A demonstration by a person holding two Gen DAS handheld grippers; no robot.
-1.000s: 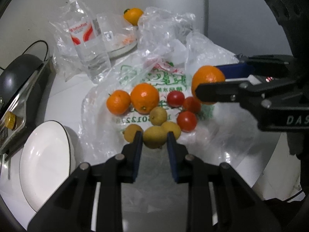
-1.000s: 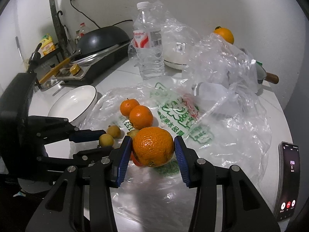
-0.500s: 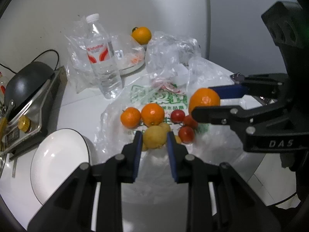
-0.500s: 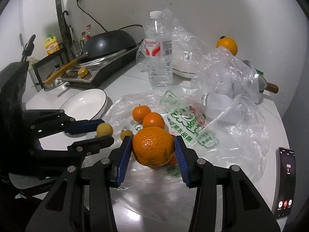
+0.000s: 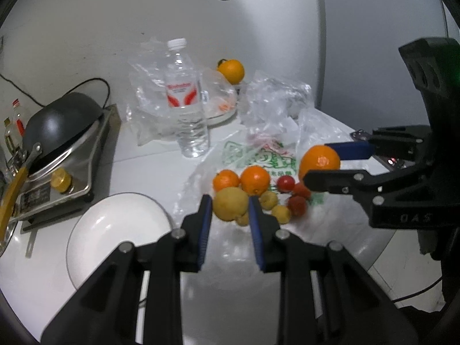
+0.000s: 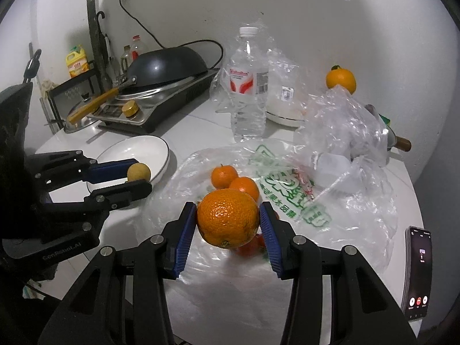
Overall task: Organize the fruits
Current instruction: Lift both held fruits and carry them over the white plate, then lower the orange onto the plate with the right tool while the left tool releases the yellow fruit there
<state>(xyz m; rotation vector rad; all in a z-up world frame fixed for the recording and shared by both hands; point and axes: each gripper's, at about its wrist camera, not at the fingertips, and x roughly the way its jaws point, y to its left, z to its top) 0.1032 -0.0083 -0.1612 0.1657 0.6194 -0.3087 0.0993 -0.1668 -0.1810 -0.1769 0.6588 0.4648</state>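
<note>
Fruits sit split three ways: my left gripper [image 5: 230, 207] pinches a small yellow fruit [image 5: 230, 207], perhaps a longan, beside the white plate [image 5: 95, 230]; my right gripper [image 6: 228, 221] clamps an orange [image 6: 228, 221] above the plastic bag [image 6: 345, 201] with the remainder.

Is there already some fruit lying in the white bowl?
No, the white bowl shows only its bare inside; the small yellow fruit seen before it sits between the left gripper's pads.
</note>
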